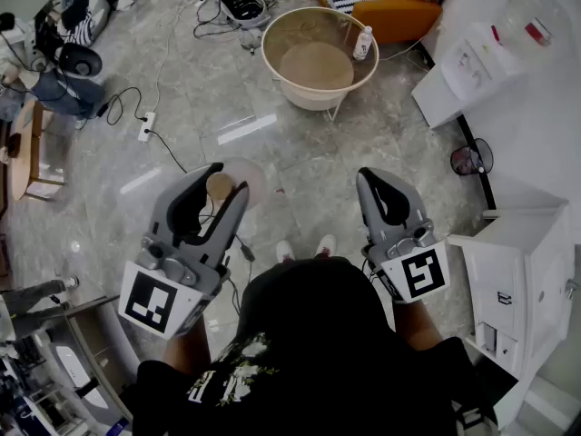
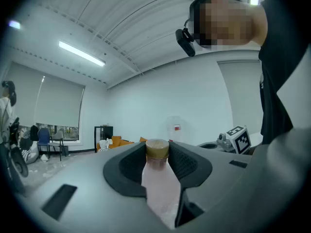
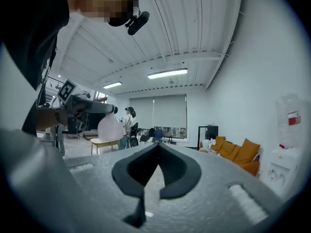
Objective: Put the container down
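— At the left, above the grey floor (image 1: 309, 153), what's the left gripper (image 1: 226, 179) doing?
— Clamped on the pink container (image 2: 159, 183), tan lid at the jaw tips, held in the air.
— And at the right?
— The right gripper (image 3: 158, 148): jaws together, nothing between them.

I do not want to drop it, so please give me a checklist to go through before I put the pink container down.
1. Grip: the left gripper has its jaws closed on the container, just under the tan cap: ok.
2. Right gripper free: jaws together, nothing between them: ok.
3. Container upright: the cap faces up in the head view: ok.
4. Landing place: the round beige table ahead has a bare middle; a small bottle stands at its right rim: ok.
5. Walking path: cables and a power strip lie on the floor to the left: cannot tell.
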`<control>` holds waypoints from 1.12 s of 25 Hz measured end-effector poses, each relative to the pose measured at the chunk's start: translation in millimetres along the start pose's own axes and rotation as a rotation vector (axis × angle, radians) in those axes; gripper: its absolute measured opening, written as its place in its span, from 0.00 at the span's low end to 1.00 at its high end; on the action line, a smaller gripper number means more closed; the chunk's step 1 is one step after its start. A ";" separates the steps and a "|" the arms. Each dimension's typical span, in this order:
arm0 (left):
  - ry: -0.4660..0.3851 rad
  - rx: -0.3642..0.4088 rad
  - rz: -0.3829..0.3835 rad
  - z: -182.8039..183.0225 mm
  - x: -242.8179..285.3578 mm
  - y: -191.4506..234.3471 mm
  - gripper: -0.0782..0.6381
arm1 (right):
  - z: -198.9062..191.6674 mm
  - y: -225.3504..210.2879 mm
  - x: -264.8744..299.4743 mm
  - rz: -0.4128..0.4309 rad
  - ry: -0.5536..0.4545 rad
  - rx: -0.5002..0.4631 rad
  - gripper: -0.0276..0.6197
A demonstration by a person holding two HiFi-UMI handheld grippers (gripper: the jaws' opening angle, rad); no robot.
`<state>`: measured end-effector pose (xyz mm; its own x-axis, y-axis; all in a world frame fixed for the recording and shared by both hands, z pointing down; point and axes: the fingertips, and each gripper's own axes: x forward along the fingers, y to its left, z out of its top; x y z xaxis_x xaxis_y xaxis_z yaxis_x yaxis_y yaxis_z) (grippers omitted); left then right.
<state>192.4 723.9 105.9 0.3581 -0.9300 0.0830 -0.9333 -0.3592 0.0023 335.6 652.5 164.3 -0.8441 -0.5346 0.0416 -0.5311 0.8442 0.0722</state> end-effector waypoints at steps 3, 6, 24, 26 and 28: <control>-0.001 -0.003 0.002 -1.0 -2.4 -0.9 0.32 | -1.7 4.0 -0.1 0.006 0.004 -0.004 0.03; -0.005 -0.007 0.004 -0.3 -9.8 0.8 0.32 | -2.5 10.8 0.3 0.002 0.012 -0.002 0.03; -0.057 -0.063 -0.033 -14.5 -75.1 14.4 0.32 | -16.1 86.4 -2.2 0.010 0.029 0.011 0.04; -0.052 -0.060 -0.022 -21.3 -85.9 20.6 0.32 | -20.6 99.1 1.8 0.020 0.025 0.013 0.04; -0.041 -0.062 -0.001 -30.2 -96.6 26.4 0.32 | -24.7 115.0 5.5 0.050 0.023 0.011 0.04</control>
<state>132.3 806.6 128.0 0.3587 -0.9325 0.0421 -0.9324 -0.3557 0.0640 271.6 745.7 197.4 -0.8679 -0.4919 0.0682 -0.4888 0.8705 0.0582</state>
